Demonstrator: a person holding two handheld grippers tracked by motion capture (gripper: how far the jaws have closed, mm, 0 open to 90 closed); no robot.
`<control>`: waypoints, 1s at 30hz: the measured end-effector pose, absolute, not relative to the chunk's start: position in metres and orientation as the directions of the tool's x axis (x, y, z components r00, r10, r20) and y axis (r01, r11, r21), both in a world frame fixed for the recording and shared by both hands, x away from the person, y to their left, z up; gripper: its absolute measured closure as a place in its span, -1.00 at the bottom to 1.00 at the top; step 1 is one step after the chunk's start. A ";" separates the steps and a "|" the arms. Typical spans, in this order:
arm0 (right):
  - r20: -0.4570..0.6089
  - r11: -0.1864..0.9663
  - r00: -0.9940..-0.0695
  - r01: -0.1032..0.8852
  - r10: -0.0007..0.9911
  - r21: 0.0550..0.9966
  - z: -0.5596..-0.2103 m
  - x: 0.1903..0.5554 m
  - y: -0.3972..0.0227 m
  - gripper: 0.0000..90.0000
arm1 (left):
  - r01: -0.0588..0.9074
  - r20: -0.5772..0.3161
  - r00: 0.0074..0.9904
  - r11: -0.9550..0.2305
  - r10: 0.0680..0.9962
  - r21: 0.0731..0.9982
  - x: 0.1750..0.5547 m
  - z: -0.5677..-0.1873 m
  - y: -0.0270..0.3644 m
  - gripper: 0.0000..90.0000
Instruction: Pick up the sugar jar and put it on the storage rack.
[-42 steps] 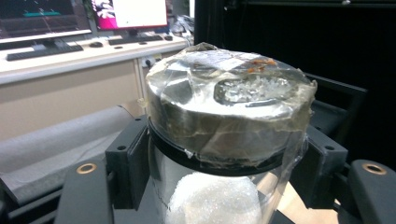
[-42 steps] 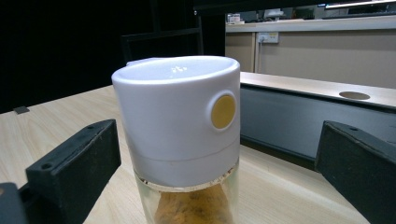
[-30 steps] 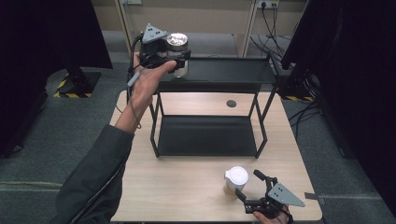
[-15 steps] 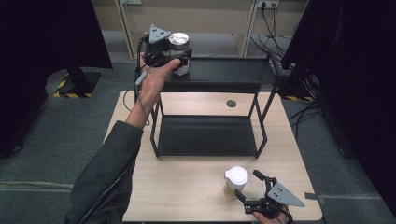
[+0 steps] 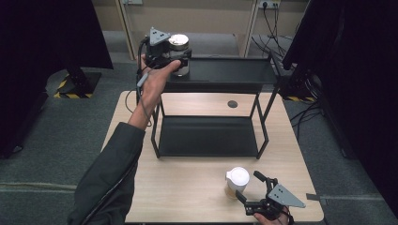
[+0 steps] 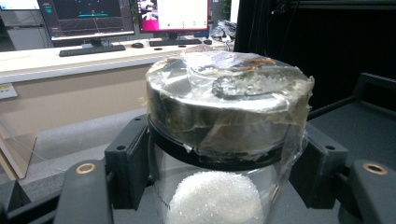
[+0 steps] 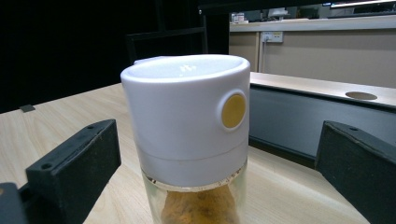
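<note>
At the top shelf's (image 5: 234,70) left end, the left hand-held gripper (image 5: 180,57) clamps a silver-lidded jar (image 6: 224,135), while the right hand-held gripper (image 5: 249,186), near the table's (image 5: 187,197) front edge, stands wide open around a white-capped jar (image 7: 189,126).

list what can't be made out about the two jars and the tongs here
- Glass jar with taped silver lid: its base, cut off by the bottom edge of the left gripper view and hidden by the left tongs in the high view.
- White-capped jar of orange powder: its base, cut off in the right gripper view.
- Right tongs: open, jar unpressed.
</note>
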State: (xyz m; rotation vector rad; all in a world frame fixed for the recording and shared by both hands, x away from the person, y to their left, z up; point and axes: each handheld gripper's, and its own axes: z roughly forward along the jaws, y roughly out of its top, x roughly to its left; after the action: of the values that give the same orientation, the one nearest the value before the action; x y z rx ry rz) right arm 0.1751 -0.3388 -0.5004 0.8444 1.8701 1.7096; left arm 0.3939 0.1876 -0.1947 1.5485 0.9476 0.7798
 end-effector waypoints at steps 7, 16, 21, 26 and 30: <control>0.065 0.036 -0.702 0.128 0.709 0.991 -0.500 0.175 -0.339 -0.99 | 0.178 -0.024 0.426 -0.057 0.904 0.982 0.388 -0.195 0.184 -0.79; 0.065 0.036 -0.702 0.128 0.709 0.991 -0.501 0.175 -0.338 -0.99 | 0.186 -0.061 0.424 -0.021 0.904 0.982 0.374 -0.197 0.186 -1.00; 0.067 0.034 -0.702 0.130 0.709 0.991 -0.501 0.175 -0.338 -0.99 | 0.182 -0.058 0.451 -0.029 0.890 0.983 0.363 -0.201 0.188 -1.00; 0.067 0.034 -0.702 0.129 0.709 0.991 -0.501 0.175 -0.338 -0.99 | 0.168 -0.042 0.499 -0.049 0.865 0.984 0.350 -0.209 0.192 -1.00; 0.067 0.034 -0.701 0.129 0.710 0.991 -0.501 0.175 -0.338 -0.99 | 0.151 -0.042 0.517 -0.043 0.855 0.988 0.337 -0.219 0.193 -1.00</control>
State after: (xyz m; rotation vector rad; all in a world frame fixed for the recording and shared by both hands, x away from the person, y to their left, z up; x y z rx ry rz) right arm 0.1753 -0.3383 -0.5008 0.8469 1.8691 1.7104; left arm 0.3370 0.1930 -0.2186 1.5324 0.9003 0.7164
